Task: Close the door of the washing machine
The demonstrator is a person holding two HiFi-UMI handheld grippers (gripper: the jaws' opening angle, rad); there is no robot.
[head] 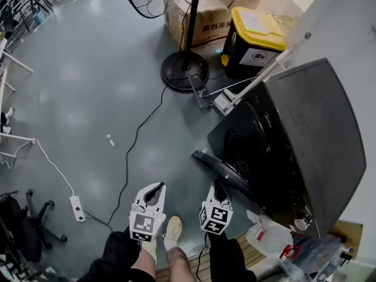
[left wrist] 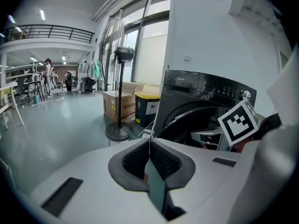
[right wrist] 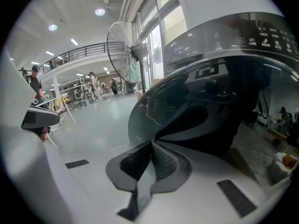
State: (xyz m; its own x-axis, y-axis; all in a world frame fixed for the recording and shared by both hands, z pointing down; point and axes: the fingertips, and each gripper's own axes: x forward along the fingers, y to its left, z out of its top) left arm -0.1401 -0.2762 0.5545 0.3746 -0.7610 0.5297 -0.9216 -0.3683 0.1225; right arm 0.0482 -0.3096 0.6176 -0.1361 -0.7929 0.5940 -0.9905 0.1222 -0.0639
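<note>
Before one open door (head: pixel 234 178) hang left tool (head: pixel 154 193) and right tool (head: pixel 218 188), both closed.

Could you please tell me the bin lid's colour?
The lid is yellow; head view shows it best.

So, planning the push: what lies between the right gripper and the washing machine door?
Nothing: in the right gripper view the right gripper faces the door directly, stretch bare.

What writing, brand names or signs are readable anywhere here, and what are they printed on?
Nothing can be quoted with certainty.
On the cardboard box: red Chinese characters, too blurred to read.
On the yellow-lidded bin: a white label, too small to read.
On the washing machine: a brand mark and panel symbols, too small to read.
</note>
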